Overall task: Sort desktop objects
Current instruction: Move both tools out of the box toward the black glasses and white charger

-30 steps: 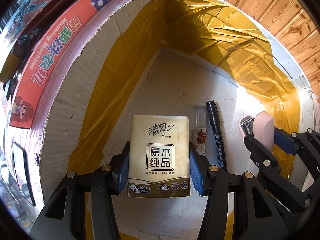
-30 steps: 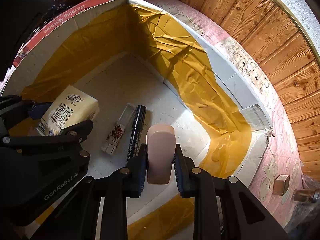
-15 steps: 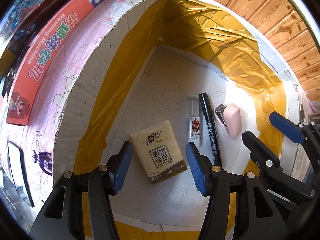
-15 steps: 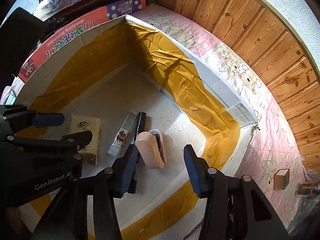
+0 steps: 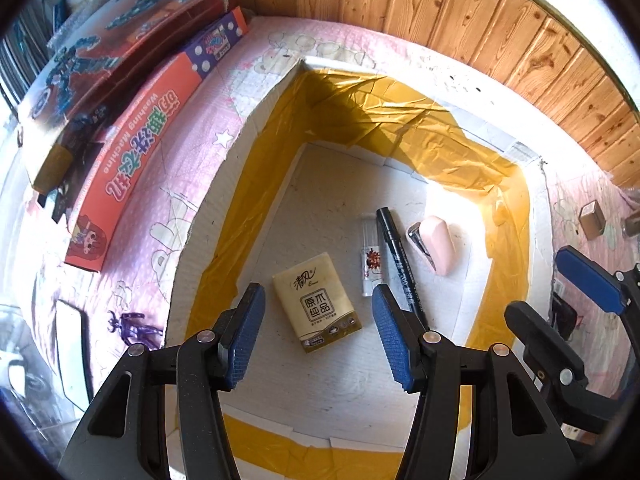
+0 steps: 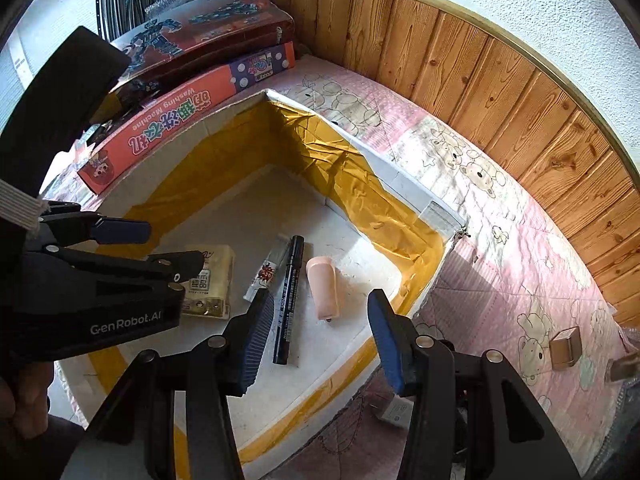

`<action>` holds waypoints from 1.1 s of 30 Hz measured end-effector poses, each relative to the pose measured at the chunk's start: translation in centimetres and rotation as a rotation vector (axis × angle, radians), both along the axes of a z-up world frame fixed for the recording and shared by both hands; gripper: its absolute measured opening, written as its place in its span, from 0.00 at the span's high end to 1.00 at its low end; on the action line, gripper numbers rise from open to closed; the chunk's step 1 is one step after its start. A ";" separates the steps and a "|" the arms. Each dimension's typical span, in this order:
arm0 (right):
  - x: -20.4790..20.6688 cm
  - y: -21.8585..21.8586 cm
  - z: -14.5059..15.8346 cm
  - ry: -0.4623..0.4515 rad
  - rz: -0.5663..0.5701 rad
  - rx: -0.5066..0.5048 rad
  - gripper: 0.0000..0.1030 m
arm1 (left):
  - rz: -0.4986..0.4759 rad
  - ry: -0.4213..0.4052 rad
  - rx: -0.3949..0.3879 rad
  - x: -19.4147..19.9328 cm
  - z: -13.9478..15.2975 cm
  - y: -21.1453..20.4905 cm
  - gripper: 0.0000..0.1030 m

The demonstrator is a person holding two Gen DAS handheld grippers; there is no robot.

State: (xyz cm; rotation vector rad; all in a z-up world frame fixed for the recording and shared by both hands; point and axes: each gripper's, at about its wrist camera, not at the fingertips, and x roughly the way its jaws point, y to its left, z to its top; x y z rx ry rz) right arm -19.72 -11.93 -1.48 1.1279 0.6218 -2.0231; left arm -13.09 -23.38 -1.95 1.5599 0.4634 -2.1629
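Observation:
A white cardboard box (image 5: 208,216) lined with yellow tape holds a tissue pack (image 5: 316,302), a small clear tube (image 5: 370,256), a black marker (image 5: 400,264) and a pink stapler (image 5: 438,242). All lie flat on the box floor. My left gripper (image 5: 316,336) is open and empty, raised above the tissue pack. My right gripper (image 6: 320,340) is open and empty, raised above the stapler (image 6: 324,288) and marker (image 6: 289,296). The tissue pack (image 6: 214,280) is partly hidden by the left gripper in the right wrist view.
The box (image 6: 400,184) sits on a pink bear-print cloth (image 6: 500,240). Red toy boxes (image 5: 136,92) are stacked at the left. A wooden wall panel (image 5: 520,40) runs behind. Small brown blocks (image 6: 564,346) lie on the cloth at right.
Both grippers opened and let go: the tissue pack and the pink stapler now lie on the box floor. Both grippers have risen and pulled back from the box.

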 end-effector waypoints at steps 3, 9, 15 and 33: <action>1.7 2.7 1.8 0.043 0.027 -0.114 0.51 | -0.040 0.048 -0.028 0.2 1.4 1.0 0.43; 4.3 9.2 3.8 0.083 0.011 -0.323 0.45 | -0.154 0.174 0.008 0.6 4.4 5.2 0.43; 5.0 13.8 4.2 0.110 -0.065 -0.356 0.43 | -0.305 0.256 0.030 1.3 6.4 10.4 0.43; -3.6 21.0 -9.1 -0.059 -0.345 -0.025 0.36 | -0.563 0.022 0.071 -4.8 -4.2 22.0 0.43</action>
